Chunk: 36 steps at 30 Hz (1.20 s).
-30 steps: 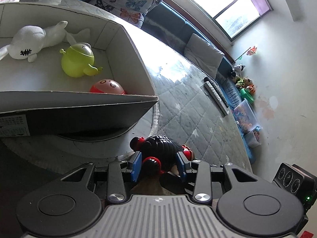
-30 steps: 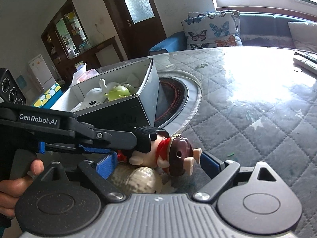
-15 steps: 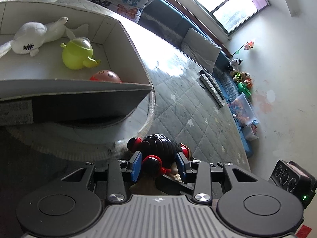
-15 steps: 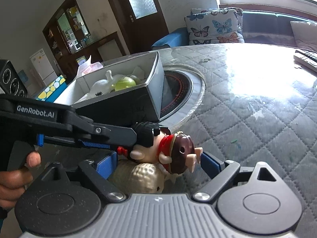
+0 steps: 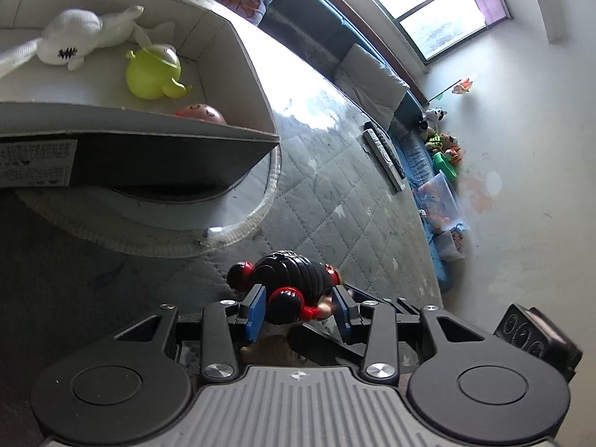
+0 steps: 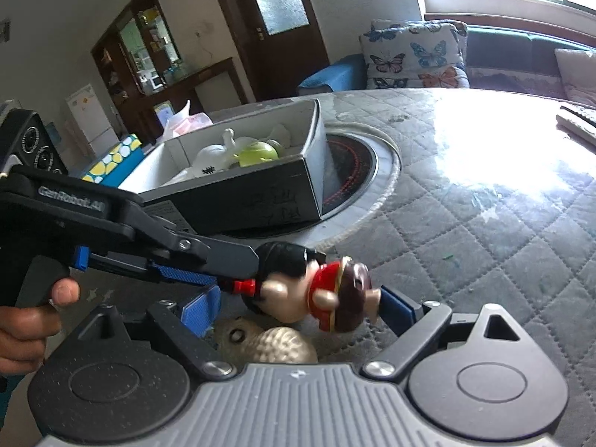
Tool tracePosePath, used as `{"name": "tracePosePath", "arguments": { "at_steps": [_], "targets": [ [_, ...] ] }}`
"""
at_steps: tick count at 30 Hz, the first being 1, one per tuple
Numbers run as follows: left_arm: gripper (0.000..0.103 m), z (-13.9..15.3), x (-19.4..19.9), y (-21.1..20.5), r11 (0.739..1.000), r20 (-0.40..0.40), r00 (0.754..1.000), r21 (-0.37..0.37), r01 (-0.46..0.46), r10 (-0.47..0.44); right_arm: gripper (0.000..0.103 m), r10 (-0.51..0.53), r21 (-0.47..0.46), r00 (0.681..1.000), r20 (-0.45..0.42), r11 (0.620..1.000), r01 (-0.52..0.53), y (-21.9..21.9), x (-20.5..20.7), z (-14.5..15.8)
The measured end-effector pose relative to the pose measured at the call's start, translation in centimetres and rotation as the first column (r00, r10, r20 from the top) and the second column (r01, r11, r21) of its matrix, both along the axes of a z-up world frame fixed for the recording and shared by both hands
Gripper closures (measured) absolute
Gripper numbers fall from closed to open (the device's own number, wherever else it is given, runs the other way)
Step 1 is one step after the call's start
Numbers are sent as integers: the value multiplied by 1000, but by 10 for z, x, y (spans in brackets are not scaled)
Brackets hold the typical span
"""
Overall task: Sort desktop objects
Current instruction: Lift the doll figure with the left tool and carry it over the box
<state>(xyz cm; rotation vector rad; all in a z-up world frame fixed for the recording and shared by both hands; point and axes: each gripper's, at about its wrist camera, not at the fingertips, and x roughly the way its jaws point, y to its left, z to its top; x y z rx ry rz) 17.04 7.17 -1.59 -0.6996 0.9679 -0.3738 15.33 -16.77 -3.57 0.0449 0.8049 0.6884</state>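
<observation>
Left tool [image 5: 300,307]: its blue pads are clamped on the toy figure [image 5: 288,279], gripping the black ribbed body near the red-trimmed limbs. In the right wrist view we see the same figure [image 6: 316,290] held clear of the quilted surface [image 6: 484,231], head pointing toward 3 o'clock.

Right tool [image 6: 298,307]: its jaws stand wide apart with nothing between the pads; a beige textured toy [image 6: 272,344] lies on the surface just below the gap, near 6 o'clock of the figure.

Sorting box [image 5: 238,48]: in the left wrist view it sits at 10 to 11 o'clock of the figure, well apart, partly over a round inset plate [image 5: 238,231]. It already holds a white plush toy [image 5: 74,37], a yellow-green toy [image 5: 152,74] and an orange toy [image 5: 201,113].

We judge the step in hand to be carrying the figure to the box. To do it well, we would keep the clamp firm, since the rounded body could twist between the pads; raise the figure above the near wall before crossing; and release over the bare floor of the box, away from the toys inside. Two remote controls [image 5: 383,156] lie at 2 o'clock, out of the path.
</observation>
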Motion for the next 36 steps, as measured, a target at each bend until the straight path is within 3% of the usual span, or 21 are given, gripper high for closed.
{"name": "tracePosePath", "arguments": {
  "at_steps": [18, 36],
  "targets": [
    [62, -11, 1, 7, 999, -42, 999, -9, -34, 33, 12, 7, -74, 999, 41, 997, -4, 13, -6, -7],
    [62, -4, -1, 2, 999, 17, 999, 19, -37, 37, 31, -6, -61, 998, 66, 998, 10, 5, -8, -6]
  ]
}}
